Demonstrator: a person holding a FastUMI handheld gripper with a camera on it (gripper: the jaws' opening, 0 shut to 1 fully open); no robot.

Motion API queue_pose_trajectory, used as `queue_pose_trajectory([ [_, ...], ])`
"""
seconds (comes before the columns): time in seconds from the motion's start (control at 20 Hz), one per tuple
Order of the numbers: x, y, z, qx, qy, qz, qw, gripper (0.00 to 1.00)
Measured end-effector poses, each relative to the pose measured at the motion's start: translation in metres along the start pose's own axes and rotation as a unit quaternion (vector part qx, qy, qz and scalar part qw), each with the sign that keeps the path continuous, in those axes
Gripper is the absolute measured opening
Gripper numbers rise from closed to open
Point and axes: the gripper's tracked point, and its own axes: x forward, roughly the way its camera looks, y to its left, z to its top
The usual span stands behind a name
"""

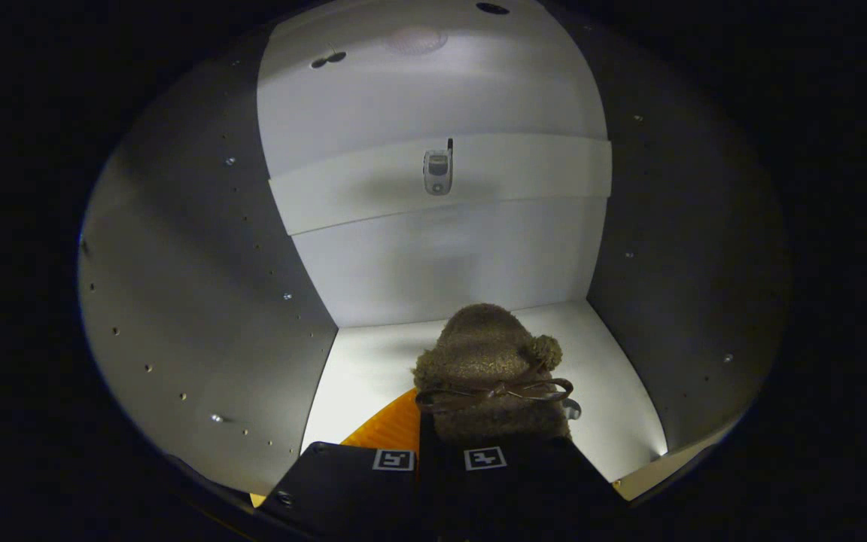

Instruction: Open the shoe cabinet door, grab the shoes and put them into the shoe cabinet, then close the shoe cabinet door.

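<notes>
White cabinet walls close in on every side, with a pale floor panel [373, 369] below and a lighter band running across the back wall [524, 173]. On that floor sits a brown fuzzy shoe [490, 354], toe pointing toward the back wall, a thin brown bow [495, 391] tied across its top and a small pompom on its right side. Its heel end lies just ahead of the gripper [439, 452] and runs in between the two black fingers [351, 482], which stand close together on the shoe's rear; whether both actually press on it cannot be told. An orange sole edge [388, 425] shows beside the left finger. A small grey fitting [438, 170] hangs on the back band.
</notes>
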Motion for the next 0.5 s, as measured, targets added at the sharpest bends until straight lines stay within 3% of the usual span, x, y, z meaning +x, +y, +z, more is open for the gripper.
queue_pose_trajectory([
  [0.35, 0.033, -0.006, -0.020, -0.018, 0.024, -0.037, 0.999, 0.10],
  [0.5, 0.030, -0.006, -0.023, -0.030, 0.026, -0.039, 0.998, 0.17],
])
